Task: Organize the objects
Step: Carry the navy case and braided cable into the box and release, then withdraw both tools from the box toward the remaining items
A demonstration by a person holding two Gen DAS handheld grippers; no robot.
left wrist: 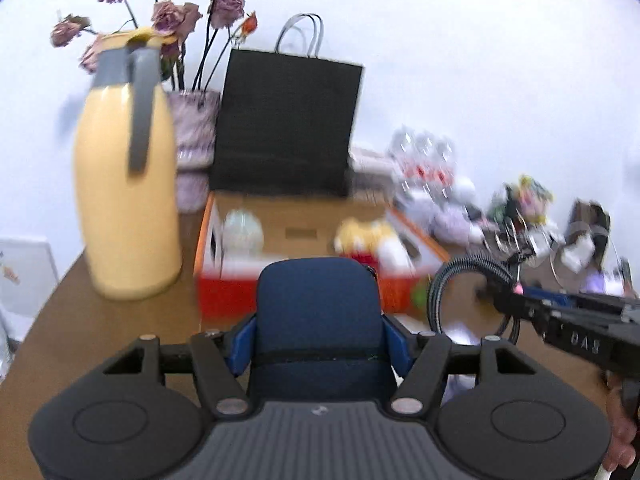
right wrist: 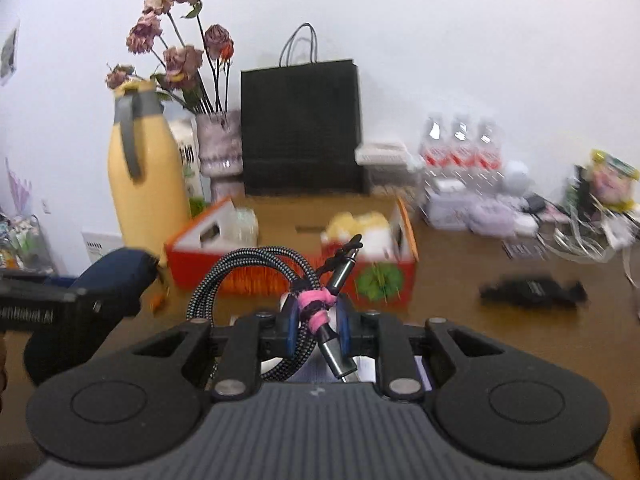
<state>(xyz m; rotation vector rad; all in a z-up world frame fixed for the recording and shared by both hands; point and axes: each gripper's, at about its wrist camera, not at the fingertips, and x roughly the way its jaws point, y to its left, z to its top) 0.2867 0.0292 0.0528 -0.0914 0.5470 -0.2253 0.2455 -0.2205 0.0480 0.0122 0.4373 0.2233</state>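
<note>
My left gripper (left wrist: 318, 340) is shut on a dark blue pouch (left wrist: 318, 312) and holds it above the brown table, in front of the red and orange box (left wrist: 224, 288). The pouch also shows at the left of the right wrist view (right wrist: 108, 280). My right gripper (right wrist: 318, 326) is shut on a coiled braided cable (right wrist: 248, 276) bound with a pink tie (right wrist: 316, 308), also in front of the box (right wrist: 192, 264). The cable shows in the left wrist view (left wrist: 460, 280) at the right. The box holds a yellow and white plush (right wrist: 360, 224) and a pale round object (left wrist: 242, 232).
A yellow jug (left wrist: 124, 184) with a grey handle stands left of the box. A vase of dried roses (right wrist: 220, 148) and a black paper bag (right wrist: 300, 128) stand behind it. Water bottles (right wrist: 460, 144), packets and loose clutter (right wrist: 532, 292) lie on the table at the right.
</note>
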